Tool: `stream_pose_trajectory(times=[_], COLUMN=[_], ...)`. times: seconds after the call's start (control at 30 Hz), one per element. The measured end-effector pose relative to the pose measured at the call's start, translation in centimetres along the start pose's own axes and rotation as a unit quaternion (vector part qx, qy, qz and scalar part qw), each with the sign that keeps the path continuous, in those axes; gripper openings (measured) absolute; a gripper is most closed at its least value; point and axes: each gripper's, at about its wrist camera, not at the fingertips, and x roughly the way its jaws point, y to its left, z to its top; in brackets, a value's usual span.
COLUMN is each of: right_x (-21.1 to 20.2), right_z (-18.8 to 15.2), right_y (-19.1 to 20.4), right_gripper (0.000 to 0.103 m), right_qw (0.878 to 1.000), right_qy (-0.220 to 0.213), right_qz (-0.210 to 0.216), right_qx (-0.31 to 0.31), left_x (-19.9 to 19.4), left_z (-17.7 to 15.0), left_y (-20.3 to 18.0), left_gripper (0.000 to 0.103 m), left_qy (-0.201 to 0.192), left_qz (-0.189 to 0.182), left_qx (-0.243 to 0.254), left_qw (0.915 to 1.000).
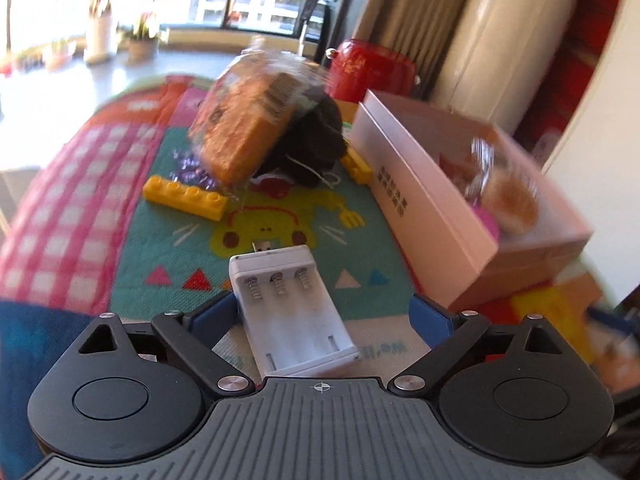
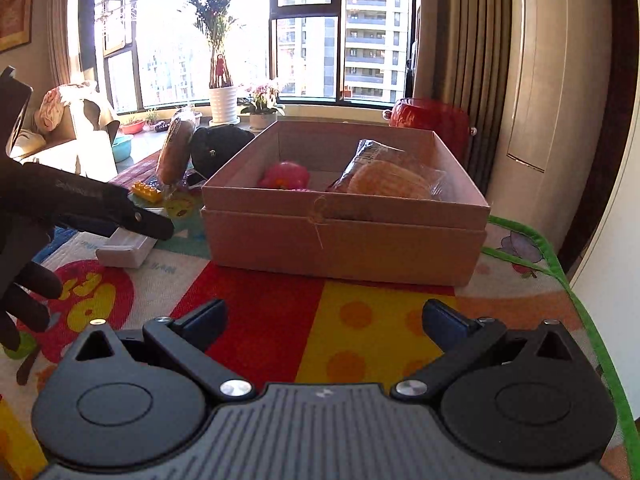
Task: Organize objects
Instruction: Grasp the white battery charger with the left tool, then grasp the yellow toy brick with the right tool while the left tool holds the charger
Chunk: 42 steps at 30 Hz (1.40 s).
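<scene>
The white battery charger (image 1: 294,312) lies lengthwise between the spread, non-gripping fingers of the left hand-held gripper (image 1: 320,312), left of the pink box (image 1: 424,200).

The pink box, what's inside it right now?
Inside the pink box lie a pink toy and a wrapped round pastry leaning against a dark packet. The near wall hides the box floor and anything lying low on it.

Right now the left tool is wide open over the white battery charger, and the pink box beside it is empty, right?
Not empty. The right wrist view shows the pink box holding a wrapped pastry and a pink toy. The left tool is indeed wide open over the white battery charger.
</scene>
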Motion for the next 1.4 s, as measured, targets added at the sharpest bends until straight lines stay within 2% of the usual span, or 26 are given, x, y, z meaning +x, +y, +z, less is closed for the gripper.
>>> stream_pose_trajectory(times=[0.03,0.07,0.1,0.17,0.27,0.37,0.5,0.63,0.77,0.8,0.83,0.93,0.97,1.07,1.13,1.23,1.33,1.37,1.4], right_x=[0.0,-0.1,-0.1,0.0,-0.1,-0.7,-0.3,2.5,7.6,8.9,10.2,13.4,14.4,16.2,17.2,18.9,19.8,19.7,19.3], right_z=[0.0,0.0,0.0,0.2,0.6,1.8,4.7,7.7,9.3,9.4,9.5,9.6,9.7,10.3,10.8,11.8,12.1,12.0,11.8], right_y=[-0.1,-0.1,-0.2,-0.1,0.7,2.7,6.5,11.1,14.6,15.2,15.7,17.2,17.5,18.7,19.6,20.4,21.0,21.1,21.1], right_gripper=[0.103,0.103,0.103,0.103,0.103,0.103,0.103,0.103,0.103,0.098,0.089,0.071,0.069,0.070,0.081,0.087,0.084,0.081,0.073], right_qw=[1.000,1.000,1.000,1.000,1.000,0.999,0.995,0.990,0.989,0.989,0.989,0.991,0.991,0.993,0.993,0.996,0.997,0.997,0.997], right_qy=[0.000,-0.002,-0.003,0.001,0.002,-0.011,-0.020,-0.015,0.023,0.034,0.041,0.059,0.063,0.061,0.066,0.071,0.072,0.072,0.070], right_qz=[-0.001,-0.002,-0.004,-0.010,-0.009,0.014,0.070,0.119,0.134,0.140,0.138,0.118,0.114,0.097,0.090,0.057,0.032,0.027,0.029], right_qx=[0.001,0.003,0.004,0.004,-0.015,-0.041,-0.061,-0.075,-0.054,-0.046,-0.041,-0.035,-0.034,-0.040,-0.037,-0.012,-0.012,-0.018,-0.025], left_x=[0.0,-0.2,-0.5,-1.1,-2.6,-4.4,-6.2,-7.0,-8.1,-8.5,-8.8,-9.4,-9.4,-9.0,-9.1,-9.3,-9.3,-9.3,-9.3], left_z=[-0.3,-0.8,-1.2,-1.9,-2.8,-3.1,-3.6,-4.4,-5.0,-5.3,-5.4,-5.7,-5.7,-5.6,-5.8,-6.0,-5.9,-5.9,-6.0], left_y=[-0.6,-1.1,-1.4,-1.2,0.5,3.2,7.1,9.7,11.5,11.8,11.9,12.4,12.6,13.0,13.4,13.8,13.8,13.9,13.9], left_gripper=[0.090,0.078,0.053,0.053,0.053,0.053,0.053,0.053,0.053,0.053,0.053,0.053,0.053,0.053,0.053,0.053,0.053,0.053,0.053], left_qy=[-0.007,-0.023,-0.040,-0.052,-0.073,-0.116,-0.163,-0.204,-0.251,-0.264,-0.274,-0.291,-0.293,-0.285,-0.283,-0.287,-0.290,-0.291,-0.291], left_qz=[0.015,0.032,0.048,0.036,0.010,0.021,0.059,0.077,0.081,0.088,0.090,0.094,0.095,0.087,0.084,0.082,0.080,0.080,0.078], left_qx=[0.020,0.038,0.056,0.060,0.023,-0.035,-0.086,-0.113,-0.160,-0.167,-0.170,-0.185,-0.191,-0.205,-0.215,-0.223,-0.224,-0.224,-0.226], left_qw=[0.9997,0.9985,0.9965,0.9962,0.9970,0.9924,0.9811,0.9694,0.9512,0.9459,0.9423,0.9338,0.9321,0.9322,0.9309,0.9280,0.9269,0.9268,0.9264])
